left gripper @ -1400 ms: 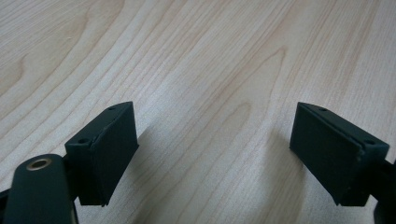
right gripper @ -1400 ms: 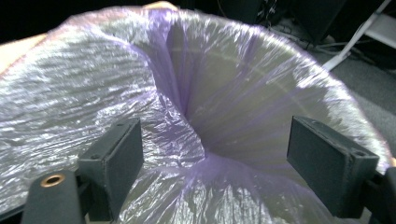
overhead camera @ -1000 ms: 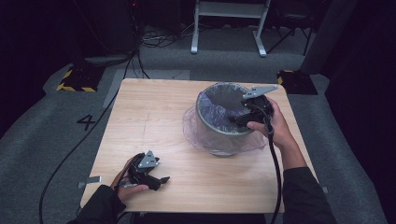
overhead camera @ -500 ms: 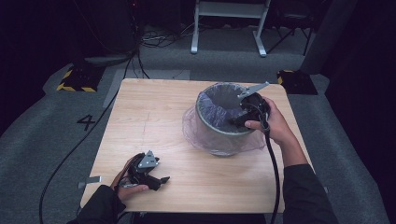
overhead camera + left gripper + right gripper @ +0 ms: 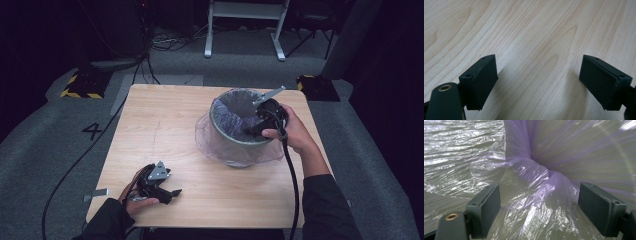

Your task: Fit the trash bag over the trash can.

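High view: we're lining the bin, bag in but not yet smoothed.
We've got the bin (image 5: pixel 240 131) right of centre on the desk (image 5: pixel 165 125), purple bag (image 5: pixel 536 182) draped over its rim; the inside looks bunched. Our right tongs (image 5: pixel 537 212) stand spread around a fold, pads not pressing. Our left tongs (image 5: pixel 539 85) rest spread wide and empty on the desk's near-left corner.

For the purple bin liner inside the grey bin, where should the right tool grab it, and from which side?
Best the gathered ridge of the purple liner inside the grey bin, coming from above through the bin's open mouth. There the film bunches into a fold that stands between the open pads of the right tool; elsewhere it lies flat against the wall.
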